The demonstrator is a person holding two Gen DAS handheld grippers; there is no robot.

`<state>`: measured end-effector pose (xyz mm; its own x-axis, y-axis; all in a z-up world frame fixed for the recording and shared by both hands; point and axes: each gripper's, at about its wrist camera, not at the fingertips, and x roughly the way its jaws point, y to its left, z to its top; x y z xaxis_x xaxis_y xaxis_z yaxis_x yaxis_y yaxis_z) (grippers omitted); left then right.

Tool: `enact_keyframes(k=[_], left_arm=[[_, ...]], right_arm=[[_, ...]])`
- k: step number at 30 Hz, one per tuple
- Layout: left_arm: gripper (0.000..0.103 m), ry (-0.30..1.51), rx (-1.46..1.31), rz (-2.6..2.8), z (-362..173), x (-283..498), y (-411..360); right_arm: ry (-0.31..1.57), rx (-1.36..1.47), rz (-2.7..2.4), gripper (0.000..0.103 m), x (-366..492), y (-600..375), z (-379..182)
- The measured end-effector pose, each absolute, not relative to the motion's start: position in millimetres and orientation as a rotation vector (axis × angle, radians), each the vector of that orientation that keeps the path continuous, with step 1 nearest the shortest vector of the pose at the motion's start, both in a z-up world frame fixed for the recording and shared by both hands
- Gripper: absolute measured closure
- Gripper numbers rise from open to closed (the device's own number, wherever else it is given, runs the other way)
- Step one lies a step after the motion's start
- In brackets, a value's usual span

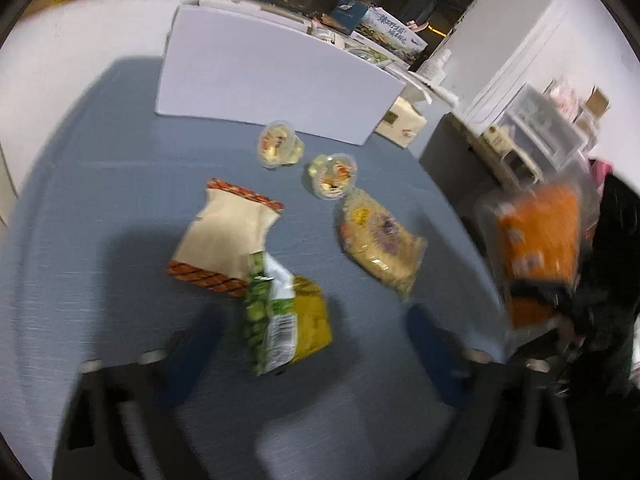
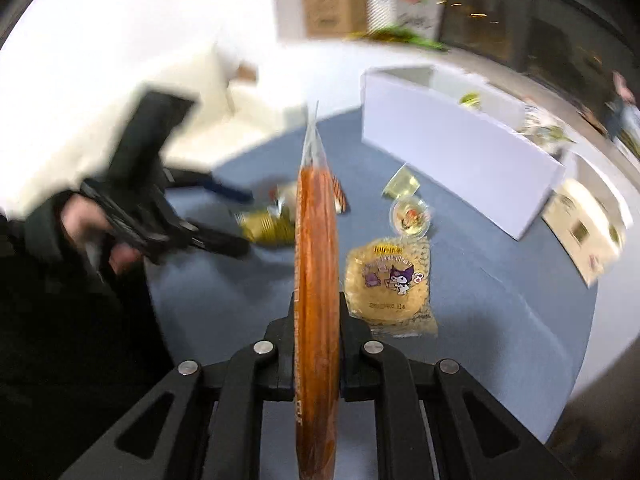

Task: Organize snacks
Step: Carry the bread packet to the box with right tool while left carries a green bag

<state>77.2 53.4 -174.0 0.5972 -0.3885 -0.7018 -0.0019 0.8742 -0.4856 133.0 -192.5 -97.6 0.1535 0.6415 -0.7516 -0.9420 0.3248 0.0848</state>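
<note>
While your right gripper (image 2: 316,320) pinches the orange packet (image 2: 316,264) edge-on, clear of the blue table (image 2: 500,300), your empty, part-open left gripper (image 1: 316,344) straddles the green-yellow packet (image 1: 286,312), near the white box (image 1: 276,84).

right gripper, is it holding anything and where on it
Yes. The right gripper is clamped on the orange snack packet, seen edge-on, its jaws pressing the two flat faces near the packet's lower end. The left gripper holds nothing.
</note>
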Motion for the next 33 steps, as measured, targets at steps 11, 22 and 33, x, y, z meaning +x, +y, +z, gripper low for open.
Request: enact_keyframes(k=[11,22,33], left_arm=[[0.071,0.83,-0.328,-0.237,-146.7,61.4,32.6],[0.071,0.595,-0.236,-0.278,-58.3,92.9,39.4],[0.071,0.483,-0.194,-0.133,1.1,237.2,96.4]], right_arm=[[0.777,-0.159,1.154,0.09,112.5,-239.5,-90.6],[0.692,0.12,1.073,0.09,166.5,-205.3,-66.1],[0.648,0.252,0.951,0.09,305.4,-140.5,-9.9]])
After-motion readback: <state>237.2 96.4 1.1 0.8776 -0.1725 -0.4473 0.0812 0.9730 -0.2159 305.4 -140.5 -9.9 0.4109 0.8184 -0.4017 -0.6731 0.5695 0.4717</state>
